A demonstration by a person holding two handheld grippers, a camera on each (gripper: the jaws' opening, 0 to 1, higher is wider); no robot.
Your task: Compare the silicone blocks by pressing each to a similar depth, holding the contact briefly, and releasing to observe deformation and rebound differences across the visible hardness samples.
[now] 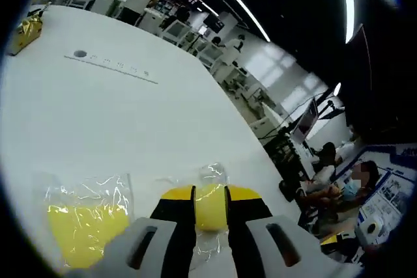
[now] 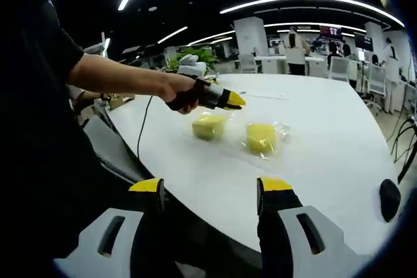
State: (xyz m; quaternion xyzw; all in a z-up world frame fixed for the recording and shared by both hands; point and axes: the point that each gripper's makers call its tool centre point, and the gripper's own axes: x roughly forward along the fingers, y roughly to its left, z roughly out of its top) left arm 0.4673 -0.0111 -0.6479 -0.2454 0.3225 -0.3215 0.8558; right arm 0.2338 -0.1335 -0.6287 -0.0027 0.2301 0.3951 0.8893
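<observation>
The left gripper (image 1: 210,194), black-jawed with yellow tips, hung above a white table (image 1: 130,115), jaws narrowly apart over a yellow silicone block in clear wrap (image 1: 210,206). Another wrapped yellow block (image 1: 81,226) lay beside it.

We saw two yellow silicone blocks in clear wrappers lying near each other on the white table: one block (image 1: 210,206), the other block (image 1: 85,232).
</observation>
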